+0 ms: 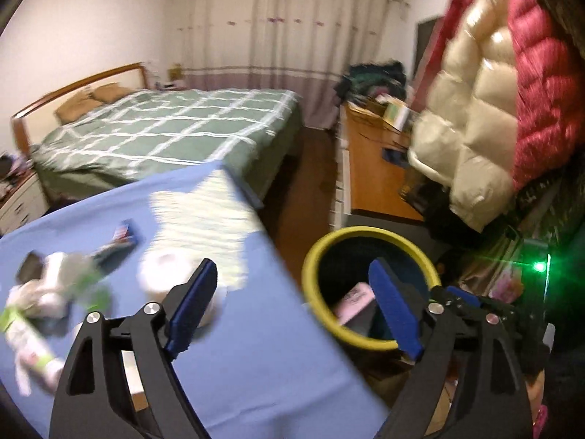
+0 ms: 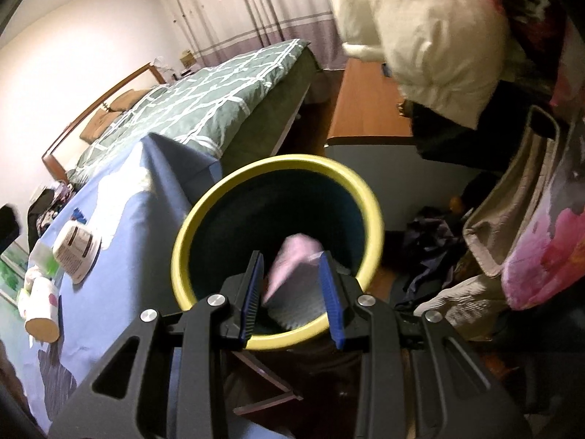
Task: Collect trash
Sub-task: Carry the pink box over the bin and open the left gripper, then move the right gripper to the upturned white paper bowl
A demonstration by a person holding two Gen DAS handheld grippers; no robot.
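Bin: dark trash bin [image 2: 278,186] with a yellow rim stands just beside the corner of the blue-covered counter [image 1: 256,347], below both of my tools.
Left hand-held gripper [image 1: 292,303]: jaws wide apart with nothing between the pads; its right finger hangs over the bin's mouth, its left finger over the counter edge.
Right hand-held gripper [image 2: 290,292]: jaws partly apart, poised right above the near rim of the bin. A pink packet [image 2: 292,256] shows between the pads in my right view, but I cannot tell whether they press it or whether it sits lower in the bin.
Pink packet in left view [image 1: 356,301]: it appears inside the bin, against the near wall, beside my right finger.
Counter leftovers: a toilet paper roll [image 1: 166,272] near my left finger; a blurred wrapper pile [image 1: 55,292] further left; a white jar [image 2: 75,250] and a paper cup [image 2: 42,311] on their sides.
Hard to make out: motion blur smears the counter items and the packet's print; the bin's bottom is dark, and its base is hidden.
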